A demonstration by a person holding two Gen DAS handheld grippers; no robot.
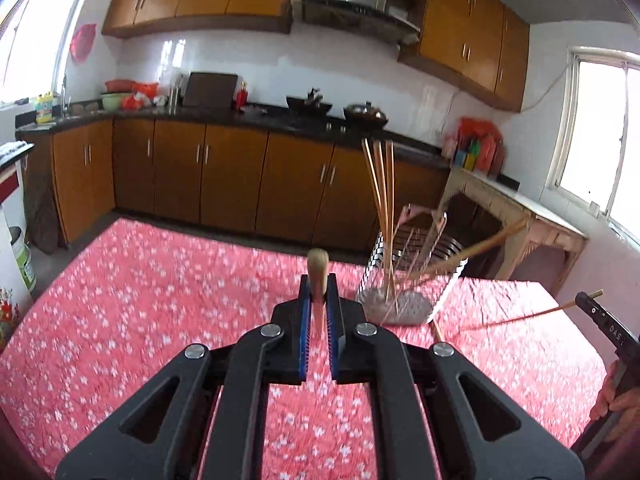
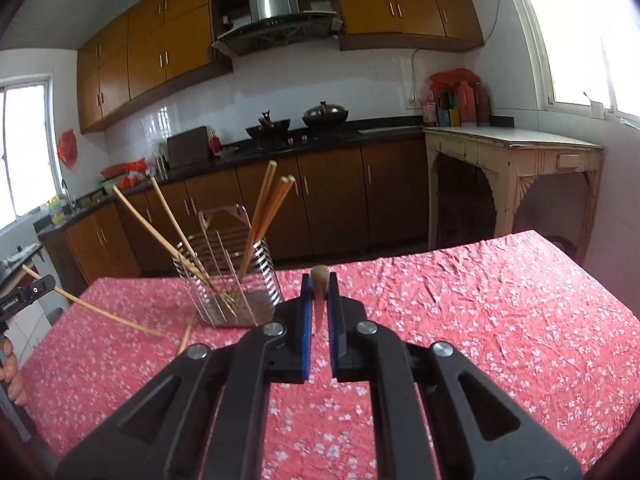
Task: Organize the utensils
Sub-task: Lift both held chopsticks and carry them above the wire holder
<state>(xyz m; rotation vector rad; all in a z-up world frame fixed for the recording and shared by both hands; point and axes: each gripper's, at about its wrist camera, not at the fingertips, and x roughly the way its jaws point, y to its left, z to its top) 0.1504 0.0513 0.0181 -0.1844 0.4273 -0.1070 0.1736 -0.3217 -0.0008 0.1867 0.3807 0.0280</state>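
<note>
A steel wire utensil holder [image 1: 408,280] [image 2: 228,280] stands on the red flowered tablecloth [image 1: 140,300] [image 2: 480,300] with several wooden chopsticks [image 1: 382,200] [image 2: 268,212] in it. My left gripper [image 1: 319,292] is shut on a single wooden chopstick [image 1: 318,268], its end pointing at the camera, left of the holder. My right gripper [image 2: 319,292] is shut on another chopstick [image 2: 320,276], right of the holder. Each gripper shows at the other view's edge, the right one [image 1: 600,316] and the left one [image 2: 28,292], with its chopstick shaft slanting down toward the cloth.
A loose chopstick [image 2: 185,338] lies on the cloth by the holder's base. Kitchen cabinets and a black counter [image 1: 240,112] with woks stand behind the table. A pale side table [image 2: 516,148] stands at the right.
</note>
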